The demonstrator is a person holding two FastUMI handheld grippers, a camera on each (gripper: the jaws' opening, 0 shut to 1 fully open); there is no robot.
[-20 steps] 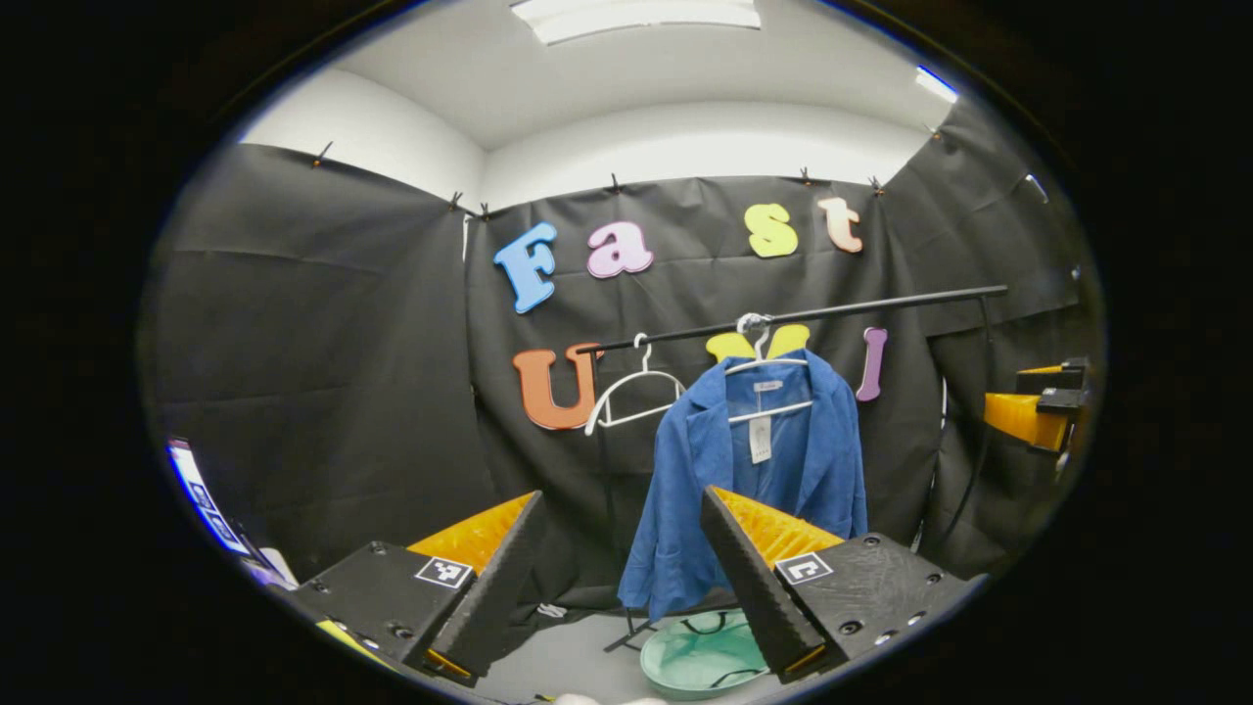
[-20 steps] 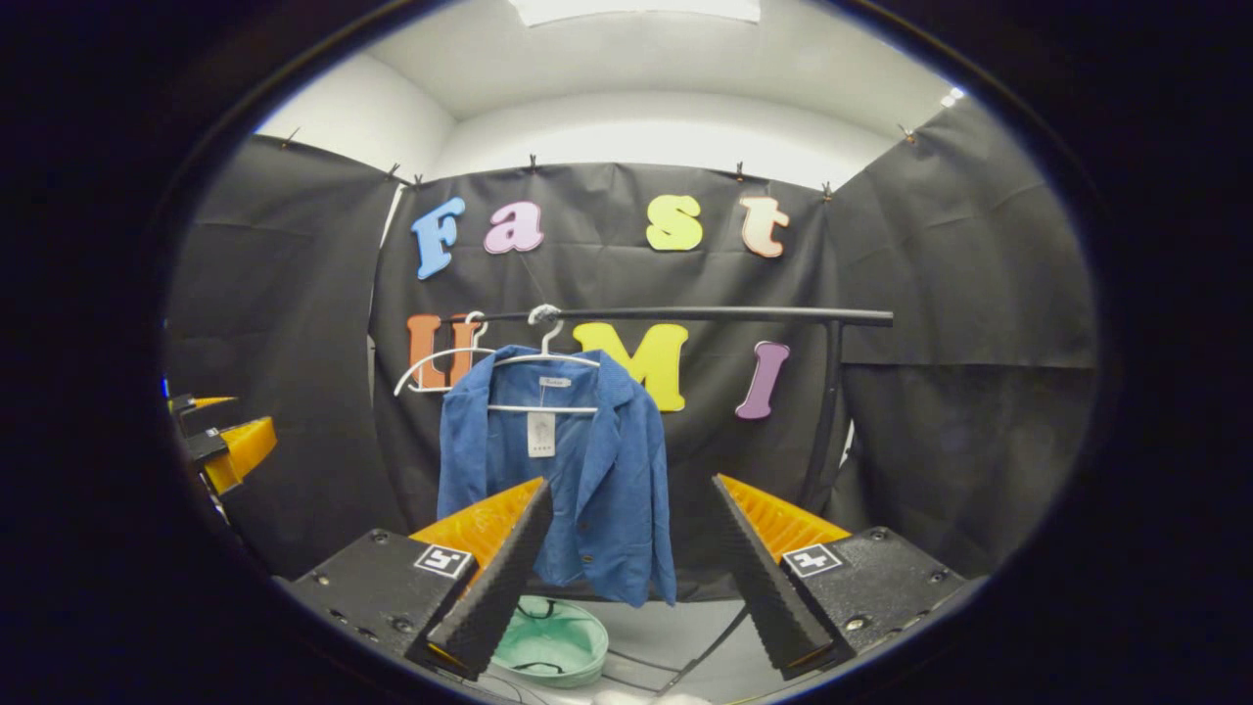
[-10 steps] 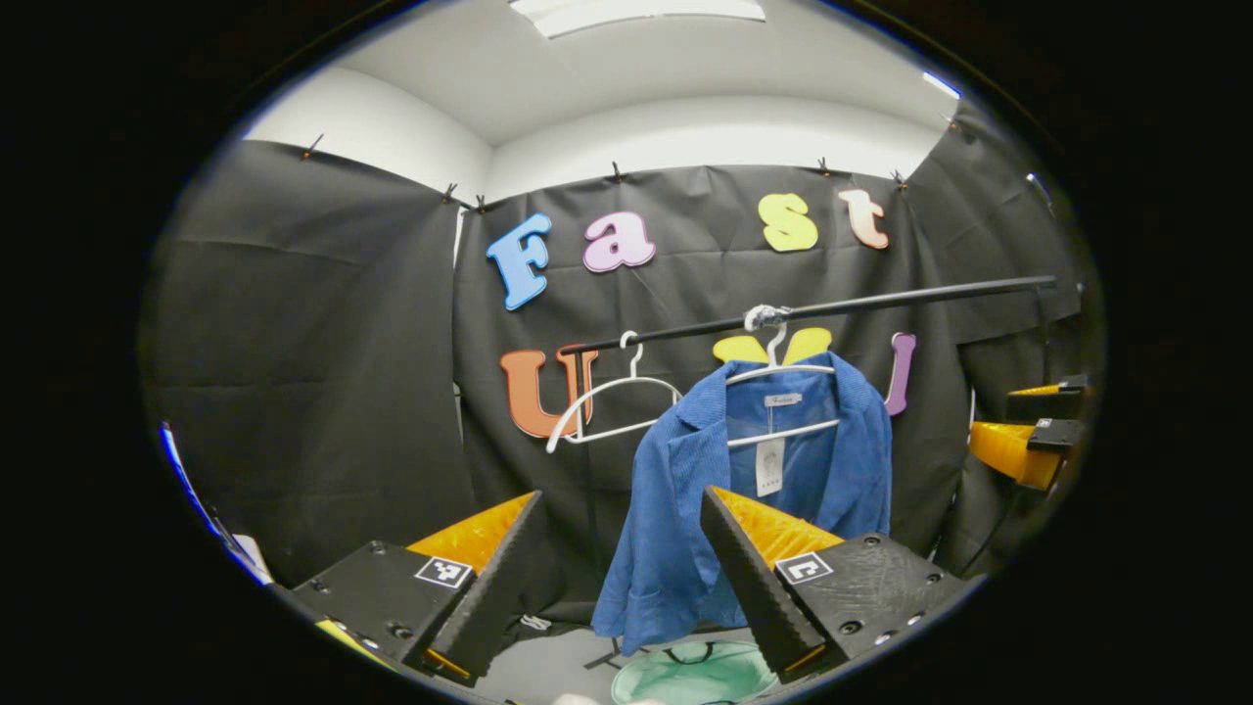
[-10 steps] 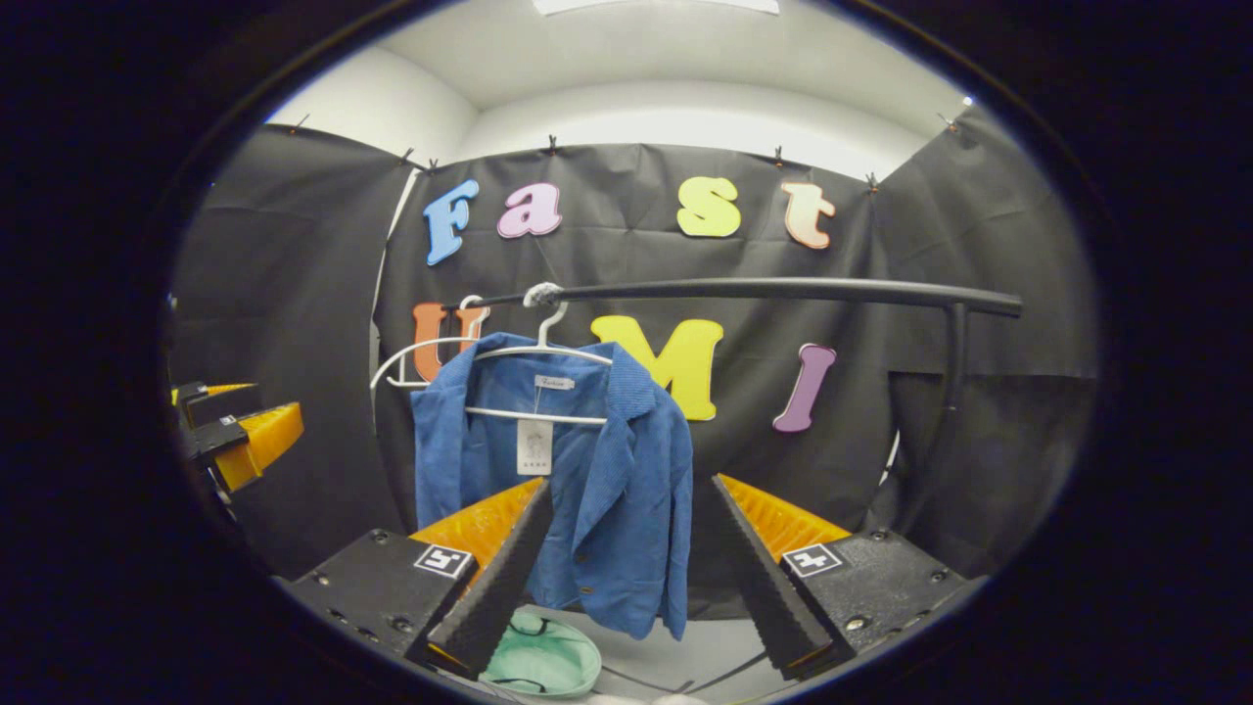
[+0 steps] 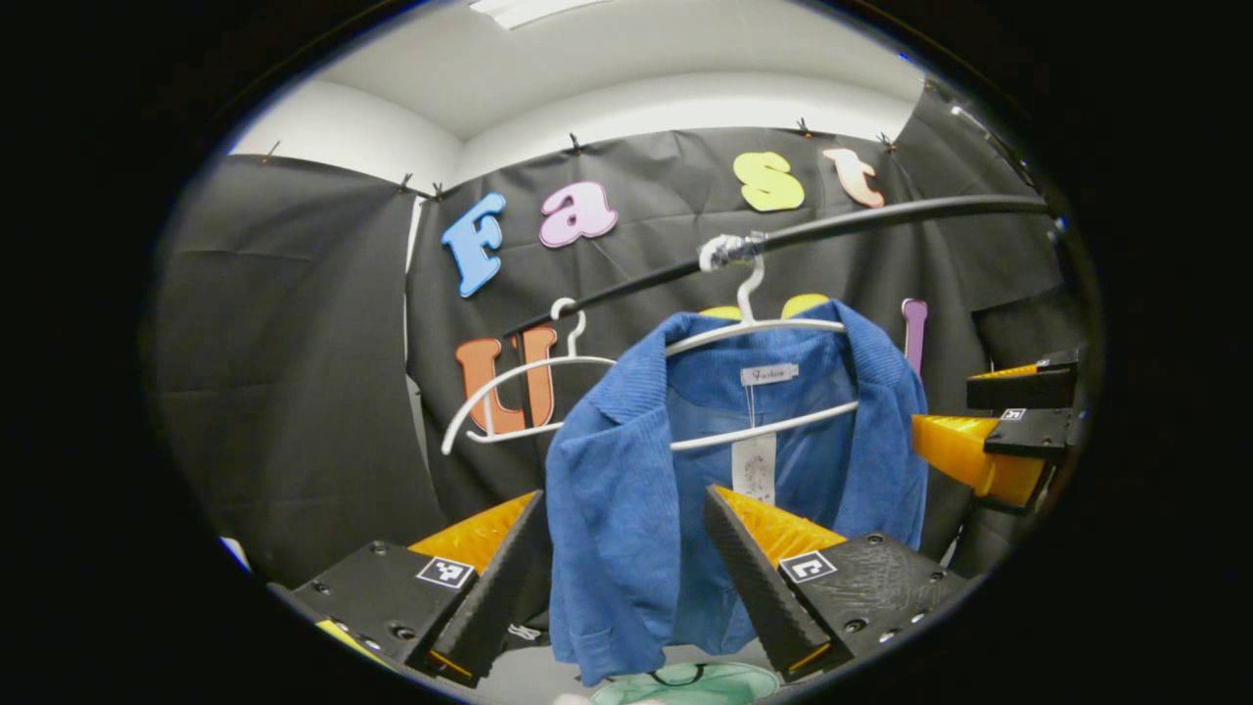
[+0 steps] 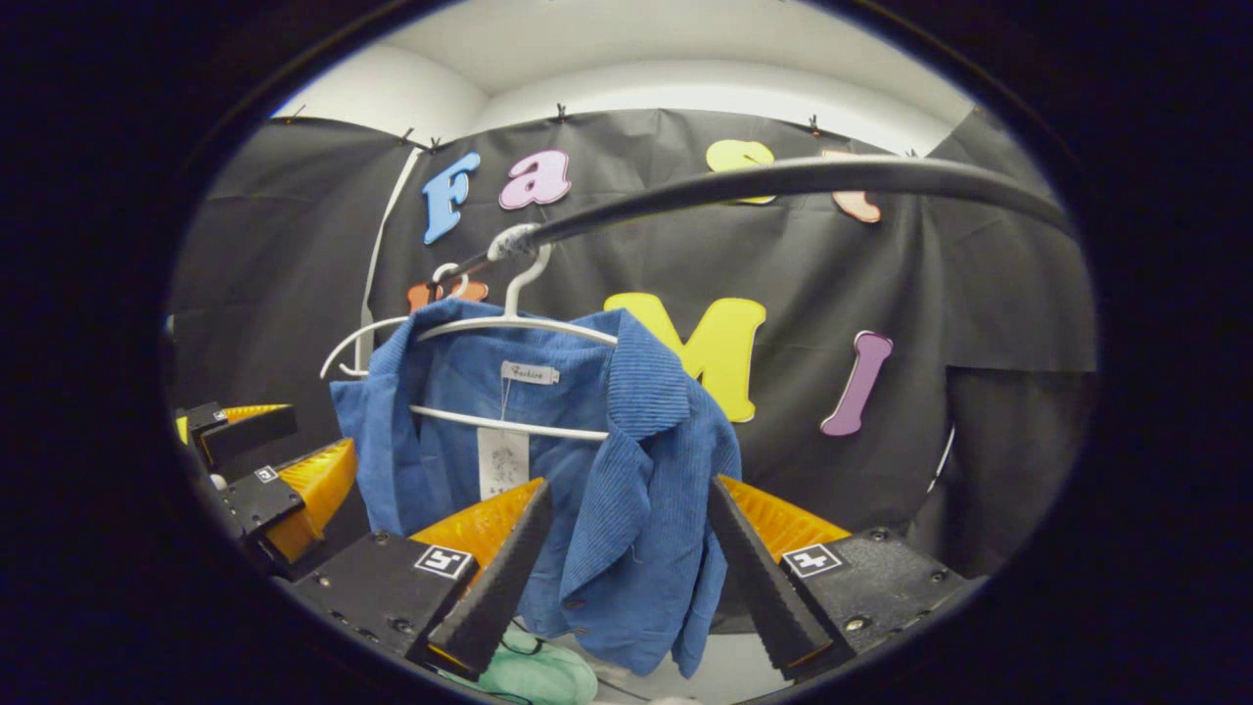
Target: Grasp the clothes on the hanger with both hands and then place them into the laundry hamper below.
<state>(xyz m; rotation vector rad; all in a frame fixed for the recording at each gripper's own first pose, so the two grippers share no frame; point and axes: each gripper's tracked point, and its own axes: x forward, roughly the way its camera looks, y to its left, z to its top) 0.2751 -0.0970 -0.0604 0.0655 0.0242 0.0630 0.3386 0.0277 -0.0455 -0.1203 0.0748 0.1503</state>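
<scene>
Black booth wall behind our rail [image 5: 881,217] | jacket [image 5: 626,509] on hanger [image 5: 754,328] | left gripper [image 5: 622,568] agape | right gripper [image 6: 626,558] agape | hamper [image 6: 533,676] below

jacket [image 5: 626,509] on hanger [image 5: 754,323], ahead of left hand-held gripper [image 5: 622,578] | rail [image 5: 881,215] above | second hanger [image 5: 519,392] left of jacket | hamper [image 5: 685,683] below | right hand-held gripper [image 5: 979,431] to right
</scene>
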